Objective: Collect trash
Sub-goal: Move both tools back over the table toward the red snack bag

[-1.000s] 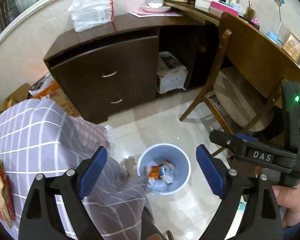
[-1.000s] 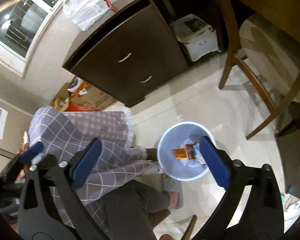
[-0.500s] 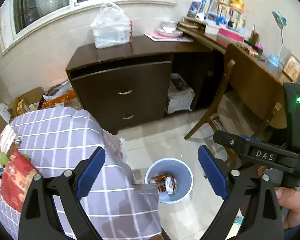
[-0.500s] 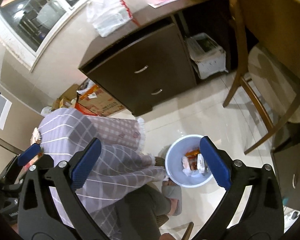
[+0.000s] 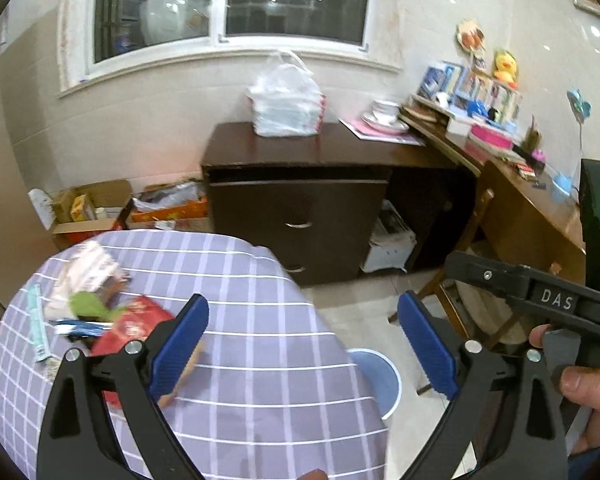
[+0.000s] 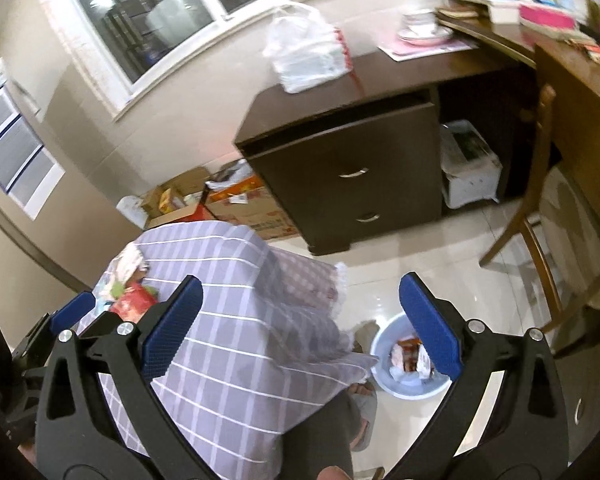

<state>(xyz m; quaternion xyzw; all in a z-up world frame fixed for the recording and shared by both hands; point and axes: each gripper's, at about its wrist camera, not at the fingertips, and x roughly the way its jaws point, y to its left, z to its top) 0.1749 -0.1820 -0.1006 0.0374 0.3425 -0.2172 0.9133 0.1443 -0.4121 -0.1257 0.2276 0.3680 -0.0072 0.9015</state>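
bin: pale blue round trash bin, upright on the floor just beside the checked-cloth tabletop, wrappers inside
trash: red packet, green scrap, white paper, loose on tabletop's left side, blurred

Both wrist views high, angled down, sharing checked table, bin

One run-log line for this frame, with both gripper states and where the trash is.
left gripper: open, empty | right gripper: open, empty | bin: on floor, holds wrappers | table: wrappers left on checked cloth
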